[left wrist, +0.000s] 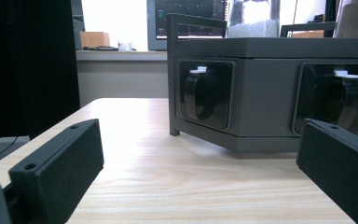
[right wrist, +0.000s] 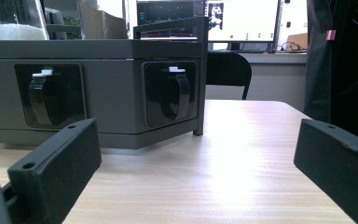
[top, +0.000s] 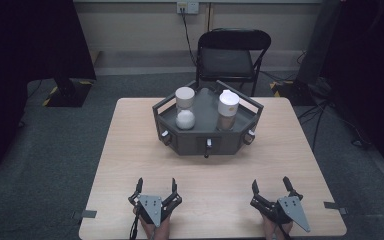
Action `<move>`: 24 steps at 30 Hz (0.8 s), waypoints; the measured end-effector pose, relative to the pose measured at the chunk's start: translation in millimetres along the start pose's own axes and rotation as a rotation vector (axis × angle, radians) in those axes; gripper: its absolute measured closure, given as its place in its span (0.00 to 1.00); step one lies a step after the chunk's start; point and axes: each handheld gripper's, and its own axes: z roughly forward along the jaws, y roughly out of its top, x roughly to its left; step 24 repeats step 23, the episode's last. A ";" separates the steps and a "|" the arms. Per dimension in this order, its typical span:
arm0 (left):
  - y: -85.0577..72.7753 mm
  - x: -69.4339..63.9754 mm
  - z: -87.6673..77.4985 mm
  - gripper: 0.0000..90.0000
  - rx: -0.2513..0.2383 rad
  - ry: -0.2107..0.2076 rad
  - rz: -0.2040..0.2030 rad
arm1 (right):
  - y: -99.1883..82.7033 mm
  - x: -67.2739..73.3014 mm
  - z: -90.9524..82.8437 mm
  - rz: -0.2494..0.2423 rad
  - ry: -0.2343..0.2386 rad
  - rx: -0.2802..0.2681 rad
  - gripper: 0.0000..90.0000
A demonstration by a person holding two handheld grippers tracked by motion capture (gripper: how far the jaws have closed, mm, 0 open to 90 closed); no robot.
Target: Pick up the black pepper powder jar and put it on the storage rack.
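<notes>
A dark grey hexagonal tray stand (top: 187,144) sits at the far middle of the wooden table (top: 130,150). On it stand two clear jars with white lids: the left jar (top: 185,107) holds white grains, the right jar (top: 227,110) holds brown material. Black knobs with white tips sit in its front panels (left wrist: 200,95) (right wrist: 175,95). My left gripper (top: 156,189) rests open near the table's front edge, left of centre. My right gripper (top: 271,187) rests open at the front right. Nothing lies between either pair of jaws, and both point toward the stand.
A black folding chair (top: 232,55) stands behind the table. Black stands flank the room at far left (top: 67,90) and far right (top: 305,85). Monitors (right wrist: 240,21) show in the background of the gripper views. Bare wood lies between the grippers and the stand.
</notes>
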 end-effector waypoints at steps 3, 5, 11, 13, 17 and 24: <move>0.0 0.0 0.0 0.00 0.000 0.000 0.000 | 0.0 0.0 0.0 0.000 0.000 0.000 0.00; 0.0 0.0 0.0 0.00 0.000 0.000 0.000 | 0.0 0.0 0.0 0.000 0.000 0.000 0.00; 0.0 0.0 0.0 0.00 0.000 0.000 0.000 | 0.1 0.9 -0.1 0.000 -0.005 0.000 0.00; 0.0 0.1 0.0 0.00 0.000 0.000 0.000 | 0.1 1.0 -0.1 -0.001 -0.006 0.000 0.00; 0.1 0.0 0.0 0.00 0.000 0.000 0.000 | 0.1 1.0 0.0 -0.001 -0.006 0.000 0.00; 0.1 -2.5 0.2 0.00 0.000 0.014 0.000 | 0.1 1.0 0.0 0.000 -0.005 0.001 0.00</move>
